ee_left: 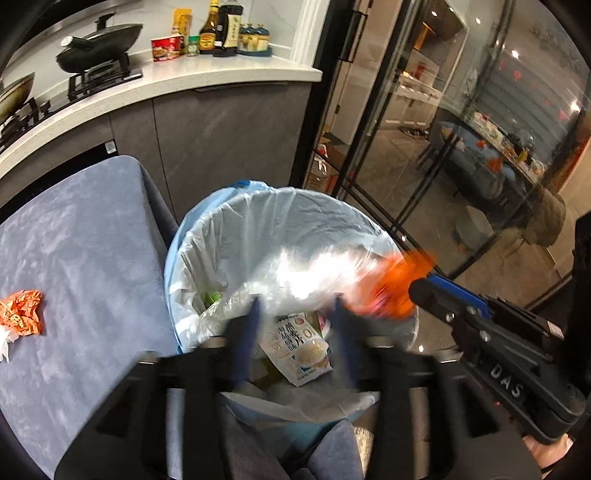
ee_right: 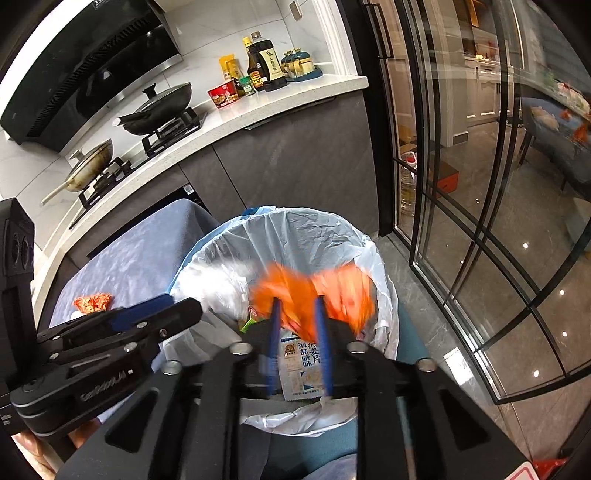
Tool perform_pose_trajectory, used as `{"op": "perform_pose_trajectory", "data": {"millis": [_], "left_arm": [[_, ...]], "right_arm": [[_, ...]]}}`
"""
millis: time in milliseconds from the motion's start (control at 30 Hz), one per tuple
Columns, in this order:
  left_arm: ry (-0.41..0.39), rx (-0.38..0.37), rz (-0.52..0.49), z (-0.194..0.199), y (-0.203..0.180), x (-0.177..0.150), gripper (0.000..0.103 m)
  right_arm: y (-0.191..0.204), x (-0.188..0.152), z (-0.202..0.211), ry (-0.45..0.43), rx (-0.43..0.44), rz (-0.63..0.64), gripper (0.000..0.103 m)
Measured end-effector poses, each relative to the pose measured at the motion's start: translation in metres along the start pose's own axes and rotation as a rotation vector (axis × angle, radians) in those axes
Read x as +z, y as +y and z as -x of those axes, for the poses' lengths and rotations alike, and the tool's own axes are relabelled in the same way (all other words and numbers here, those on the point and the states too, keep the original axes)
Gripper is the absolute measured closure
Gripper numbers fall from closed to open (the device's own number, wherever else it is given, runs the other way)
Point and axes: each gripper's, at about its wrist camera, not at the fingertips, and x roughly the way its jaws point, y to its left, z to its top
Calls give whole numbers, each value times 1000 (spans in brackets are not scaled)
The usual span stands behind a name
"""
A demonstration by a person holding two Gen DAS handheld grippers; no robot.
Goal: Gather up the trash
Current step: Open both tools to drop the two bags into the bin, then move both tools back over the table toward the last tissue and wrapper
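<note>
Nearest the left wrist camera, the left gripper [ee_left: 295, 317] hangs over the trash bin [ee_left: 177, 266], its blue fingers [ee_left: 251, 325] blurred and standing apart; a clear plastic wrapper [ee_left: 314, 273] smears across the space just beyond their tips, and whether the pads touch it cannot be told through the blur. In the right wrist view the right gripper [ee_right: 297, 314] also points down into the bin, its jaws parted a little, with an orange wrapper [ee_right: 332, 291] blurred right at the tips and not clearly pinched. Below both, on the bin's floor inside the pale liner [ee_right: 295, 236], lies a white food packet [ee_left: 299, 343] with printed text, beside a green scrap [ee_left: 212, 296]. Left of the bin, touching its side, stands a table under a blue-grey cloth [ee_left: 85, 229], and on it rests a crumpled orange wrapper [ee_left: 22, 312] near the far edge, with a bit of white paper [ee_left: 4, 343] just beside it. Farther back runs a white countertop [ee_left: 221, 74] bearing a lidded black pan [ee_left: 98, 46] on the stove, a red noodle cup [ee_left: 166, 48] and dark sauce bottles [ee_left: 221, 29], and to the right a glass door [ee_left: 424, 147]
</note>
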Motion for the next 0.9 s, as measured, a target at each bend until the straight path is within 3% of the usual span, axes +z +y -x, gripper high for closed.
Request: {"op": "perform_pose_trajectory", "data": {"millis": [33, 100, 467, 900], "left_arm": [[-9, 2, 3, 1, 1, 1, 45], [-21, 11, 2, 4, 2, 1, 43], [-36, 22, 40, 20, 18, -2, 41], [-65, 79, 103, 56, 57, -20, 41]], "right_arm": [[0, 0, 0, -2, 3, -1, 75], [2, 0, 0, -7, -1, 4, 73], [18, -1, 5, -13, 16, 27, 72], [64, -11, 13, -6, 59, 99, 72]]}}
